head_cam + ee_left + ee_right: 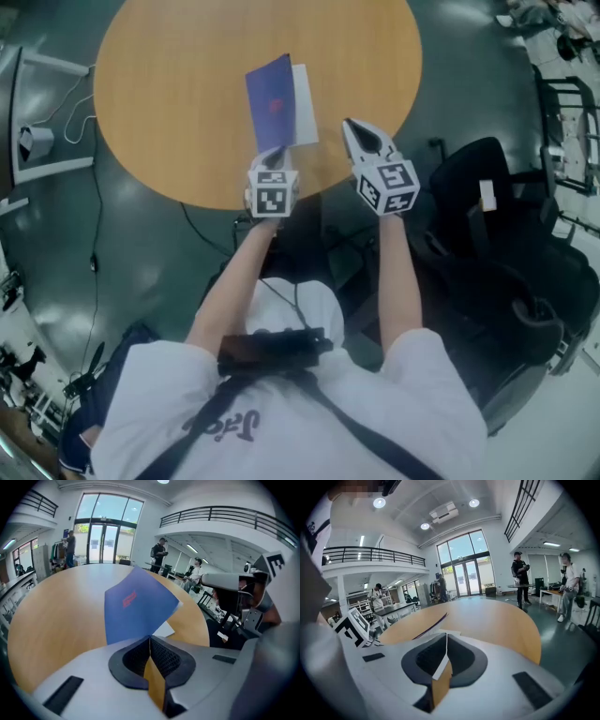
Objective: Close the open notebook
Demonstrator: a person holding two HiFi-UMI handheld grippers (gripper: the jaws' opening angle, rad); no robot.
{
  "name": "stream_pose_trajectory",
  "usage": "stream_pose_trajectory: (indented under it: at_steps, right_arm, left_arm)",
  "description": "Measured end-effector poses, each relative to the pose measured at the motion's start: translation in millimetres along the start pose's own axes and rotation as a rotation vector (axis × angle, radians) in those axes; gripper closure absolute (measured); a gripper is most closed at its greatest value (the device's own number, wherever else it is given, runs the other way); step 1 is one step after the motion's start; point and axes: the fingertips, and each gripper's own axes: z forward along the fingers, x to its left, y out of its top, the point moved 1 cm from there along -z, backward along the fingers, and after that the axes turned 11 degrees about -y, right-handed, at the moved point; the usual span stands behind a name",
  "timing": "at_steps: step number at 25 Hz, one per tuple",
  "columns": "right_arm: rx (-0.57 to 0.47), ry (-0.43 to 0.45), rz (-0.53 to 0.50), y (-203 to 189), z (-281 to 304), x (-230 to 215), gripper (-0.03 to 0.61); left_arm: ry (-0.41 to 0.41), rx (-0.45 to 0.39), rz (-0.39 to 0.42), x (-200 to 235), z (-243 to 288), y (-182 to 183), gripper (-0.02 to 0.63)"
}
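The notebook lies on the round wooden table [169, 94]. Its blue cover [277, 101] stands tilted up over the white pages [305, 117]. My left gripper [272, 157] sits at the cover's near edge, jaws shut on it. In the left gripper view the blue cover [136, 604] rises straight out of the closed tips of that gripper [150, 639], with a white page [164, 630] behind. My right gripper [352, 127] hovers just right of the notebook, shut and empty. In the right gripper view the gripper [446, 637] points past the cover [431, 623], seen edge-on at its left.
A black office chair [506, 244] stands close to the table's right side. Cables [94, 216] trail on the dark floor at left, beside a white frame [37, 141]. People [520, 578] stand in the hall beyond the table.
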Motion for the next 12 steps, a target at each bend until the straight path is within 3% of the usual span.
stream_pose_trajectory:
  at_steps: [6, 12]
  right_arm:
    - [0.009, -0.022, 0.052, -12, -14, -11, 0.546]
    - [0.008, -0.035, 0.093, -17, -21, -10, 0.546]
  left_arm:
    - [-0.032, 0.067, 0.041, -5, 20, -9, 0.6]
    - [-0.064, 0.141, 0.014, -10, 29, -12, 0.597]
